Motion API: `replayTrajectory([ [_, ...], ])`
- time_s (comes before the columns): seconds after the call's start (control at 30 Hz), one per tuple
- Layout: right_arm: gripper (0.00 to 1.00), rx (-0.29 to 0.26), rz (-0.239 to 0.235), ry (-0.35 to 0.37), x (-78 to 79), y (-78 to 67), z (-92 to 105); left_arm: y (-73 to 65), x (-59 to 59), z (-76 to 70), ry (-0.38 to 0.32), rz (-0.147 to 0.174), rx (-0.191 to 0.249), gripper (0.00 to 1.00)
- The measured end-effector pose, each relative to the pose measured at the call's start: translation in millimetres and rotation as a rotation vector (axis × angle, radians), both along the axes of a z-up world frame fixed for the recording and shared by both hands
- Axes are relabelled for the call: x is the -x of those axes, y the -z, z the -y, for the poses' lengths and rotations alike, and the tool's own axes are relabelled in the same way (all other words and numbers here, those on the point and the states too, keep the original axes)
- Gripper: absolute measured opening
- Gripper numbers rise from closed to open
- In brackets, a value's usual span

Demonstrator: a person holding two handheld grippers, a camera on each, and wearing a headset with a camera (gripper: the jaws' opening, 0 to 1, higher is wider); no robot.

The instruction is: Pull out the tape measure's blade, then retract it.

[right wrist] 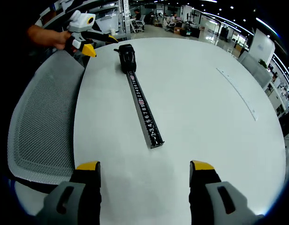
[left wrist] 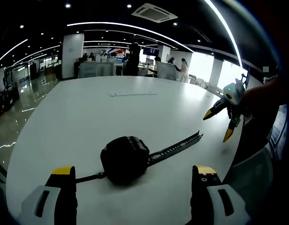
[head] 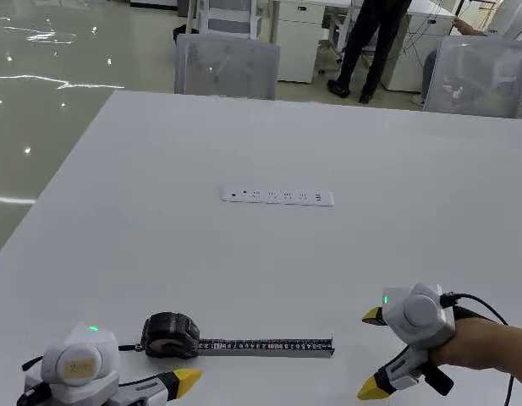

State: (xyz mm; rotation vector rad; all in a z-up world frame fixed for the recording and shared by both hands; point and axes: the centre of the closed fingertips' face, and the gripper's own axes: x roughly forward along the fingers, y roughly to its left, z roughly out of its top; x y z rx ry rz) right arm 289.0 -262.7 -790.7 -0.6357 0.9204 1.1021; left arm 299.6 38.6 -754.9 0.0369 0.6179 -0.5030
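1. Lying near the front edge of the desk [head: 244,135], the tape measure [head: 169,335] has its blade [head: 269,346] drawn out flat along the surface toward the right.
2. The left tongs [left wrist: 134,172] hang released just behind the case, with jaws spread to either side, touching nothing. They seem placed to steady the case.
3. The right tongs [right wrist: 145,165] are equally released and empty. They sit near the blade's free end [right wrist: 155,143], and their own view looks straight down its length.
4. Nothing grips the blade, so a lock or friction probably keeps it extended.
5. Judging by this, the pull-out looks done and the retraction is not yet done.
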Motion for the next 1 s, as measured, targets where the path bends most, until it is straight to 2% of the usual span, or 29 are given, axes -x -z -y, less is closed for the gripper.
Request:
replayTrajectory([
  [0.1,0.74,0.013,-0.003,-0.032,-7.4,2.1,-5.7,1.0,-2.7,4.3,-0.002,0.003,0.000,1.00],
  [0.3,0.67,0.029,-0.025,-0.094,-16.7,6.1,-18.4,-1.5,-11.9,7.1,-0.025,0.030,0.012,1.00],
  [0.4,0.63,0.033,-0.036,-0.123,-17.7,8.6,-23.7,-1.4,-16.6,4.0,-0.068,0.025,0.046,1.00],
  [0.53,0.59,0.050,-0.047,-0.154,-20.5,14.5,-26.5,3.3,-18.1,-1.8,-0.102,0.018,0.055,1.00],
  [0.7,0.50,0.054,-0.051,-0.153,-23.4,21.0,-28.1,10.6,-15.0,-3.5,-0.104,-0.005,0.050,1.00],
  [0.77,0.46,0.054,-0.042,-0.160,-23.6,22.6,-29.3,10.2,-14.6,-2.5,-0.104,-0.004,0.059,1.00],
  [0.87,0.39,0.060,-0.054,-0.161,-23.3,28.1,-29.0,11.0,-15.0,-1.3,-0.099,-0.004,0.057,1.00],
  [1.0,0.34,0.076,-0.060,-0.163,-23.9,33.1,-28.9,11.0,-18.1,-0.1,-0.106,-0.001,0.068,1.00],
])
